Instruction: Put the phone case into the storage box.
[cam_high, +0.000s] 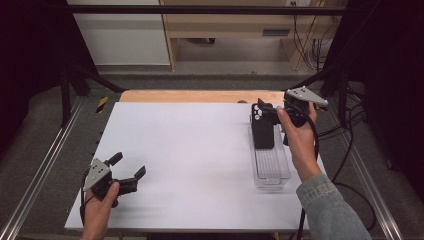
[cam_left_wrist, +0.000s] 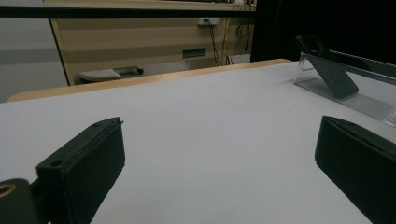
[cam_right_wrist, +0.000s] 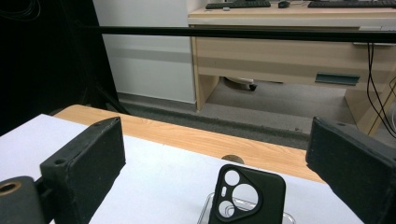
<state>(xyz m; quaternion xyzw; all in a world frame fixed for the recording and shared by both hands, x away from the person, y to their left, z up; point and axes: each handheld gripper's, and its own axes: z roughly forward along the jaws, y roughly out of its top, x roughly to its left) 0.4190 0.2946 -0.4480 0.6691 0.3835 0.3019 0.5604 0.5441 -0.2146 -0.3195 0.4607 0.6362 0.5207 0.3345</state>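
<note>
A black phone case (cam_high: 262, 132) leans upright at the far end of a clear plastic tray (cam_high: 272, 172) on the right of the white table. My right gripper (cam_high: 267, 111) hovers just over the case's top edge. In the right gripper view it (cam_right_wrist: 219, 154) stands wide open, and the case (cam_right_wrist: 247, 198), with its round camera cut-outs, sits low between the jaws without touching them. My left gripper (cam_high: 128, 165) rests open near the front left corner, held by a hand. In the left gripper view it (cam_left_wrist: 215, 158) holds nothing, and the case (cam_left_wrist: 329, 72) and tray (cam_left_wrist: 369, 102) lie far off to the right.
The white board (cam_high: 190, 160) lies on a wooden tabletop (cam_high: 200, 96) whose edge shows at the back. Metal rails (cam_high: 45, 165) run along both sides, and cables (cam_high: 350, 150) trail at the right. Desks and a cabinet stand beyond.
</note>
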